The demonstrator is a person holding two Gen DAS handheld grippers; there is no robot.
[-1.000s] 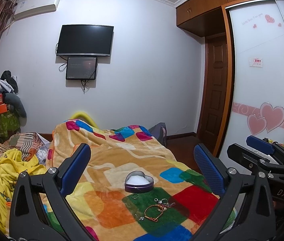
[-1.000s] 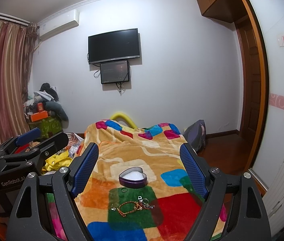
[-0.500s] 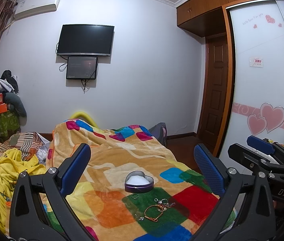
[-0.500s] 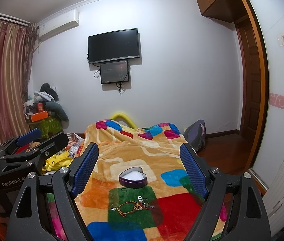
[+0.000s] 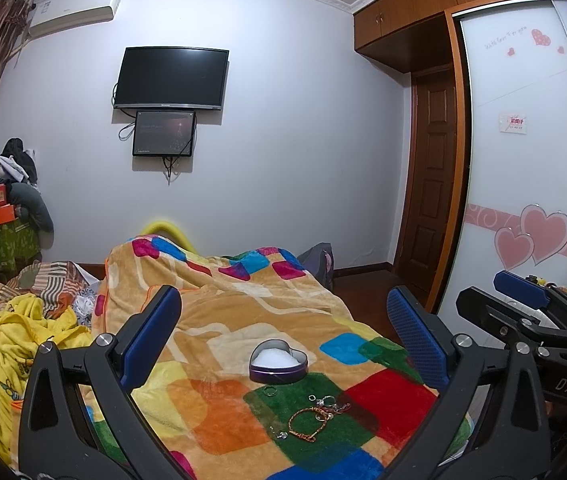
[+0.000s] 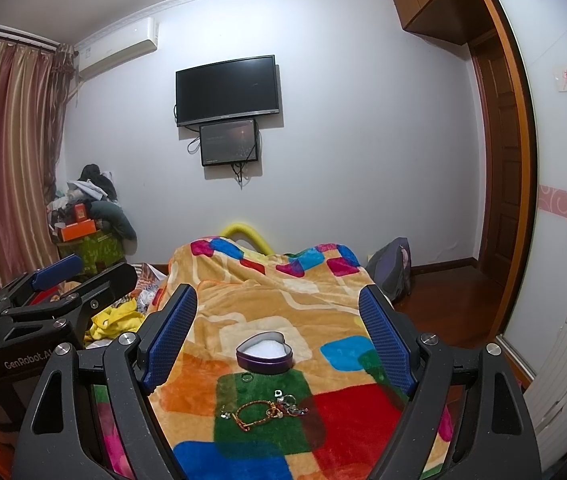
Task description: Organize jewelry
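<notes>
A purple heart-shaped tin (image 5: 278, 366) with white lining stands open on the colourful blanket (image 5: 219, 320); it also shows in the right wrist view (image 6: 265, 356). In front of it lie a small ring (image 5: 269, 391), a woven bracelet (image 5: 309, 422) and a few small silver pieces (image 5: 325, 401). The right wrist view shows the ring (image 6: 247, 377) and the bracelet (image 6: 257, 412). My left gripper (image 5: 283, 336) is open and empty, held above the bed short of the tin. My right gripper (image 6: 279, 336) is open and empty, alongside it.
A yellow garment (image 5: 7, 352) and striped bedding lie at the left of the bed. A cluttered stand (image 6: 83, 236) is by the curtain. A backpack (image 6: 393, 268) sits on the floor by the door. A white suitcase (image 6: 563, 364) stands at the right.
</notes>
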